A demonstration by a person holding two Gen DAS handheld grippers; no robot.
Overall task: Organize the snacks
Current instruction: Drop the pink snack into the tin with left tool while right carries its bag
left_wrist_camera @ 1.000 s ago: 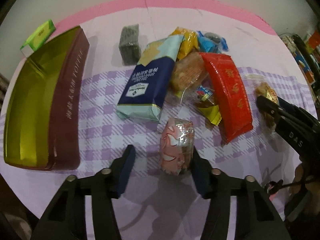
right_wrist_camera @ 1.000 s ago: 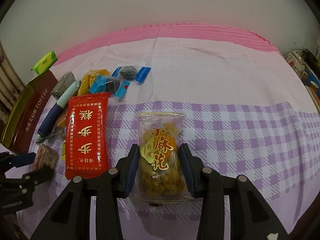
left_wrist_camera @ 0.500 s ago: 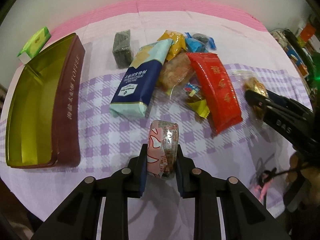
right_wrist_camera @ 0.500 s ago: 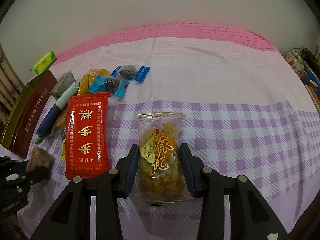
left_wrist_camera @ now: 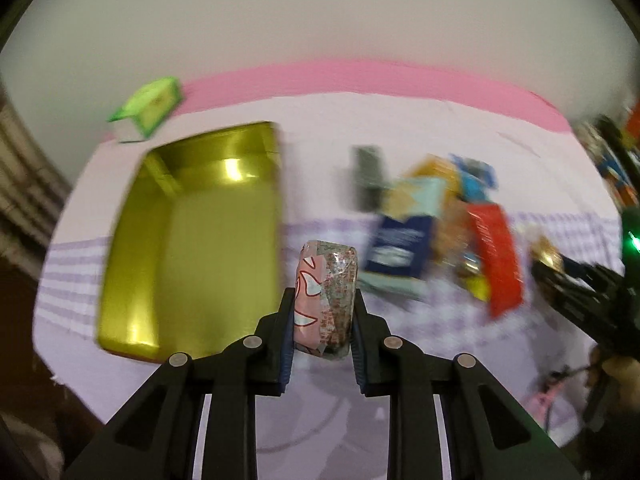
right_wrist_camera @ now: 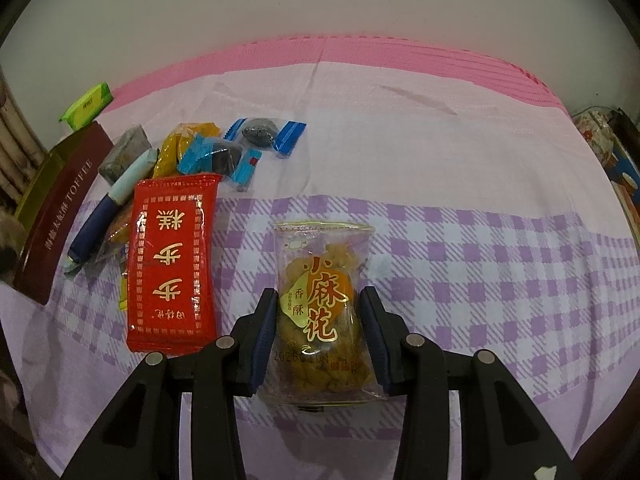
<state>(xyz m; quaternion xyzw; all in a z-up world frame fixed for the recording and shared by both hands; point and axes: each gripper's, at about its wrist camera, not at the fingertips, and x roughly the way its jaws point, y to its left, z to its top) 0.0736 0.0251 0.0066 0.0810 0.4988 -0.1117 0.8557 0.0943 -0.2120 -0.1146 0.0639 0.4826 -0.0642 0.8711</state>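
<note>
Lifted off the checked bedspread (right_wrist_camera: pixel 500 240) since the earlier frame, the pink-wrapped snack (left_wrist_camera: pixel 325 300) sat pinched in the left gripper (left_wrist_camera: pixel 323 328) fingers near the gold toffee tin (left_wrist_camera: pixel 192 240), where its slick wrapper risked slipping, while the right gripper (right_wrist_camera: pixel 320 332) fingers clasped the fried-dough-twist packet (right_wrist_camera: pixel 324 312).

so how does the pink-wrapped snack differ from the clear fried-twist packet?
The pink-wrapped snack is opaque, small and rounded; the clear fried-twist packet is see-through, showing golden pieces, flatter and wider. The pink one is held clear of the cloth; the clear packet lies on the checked cloth. Both sit between hand-held gripper pads.
</note>
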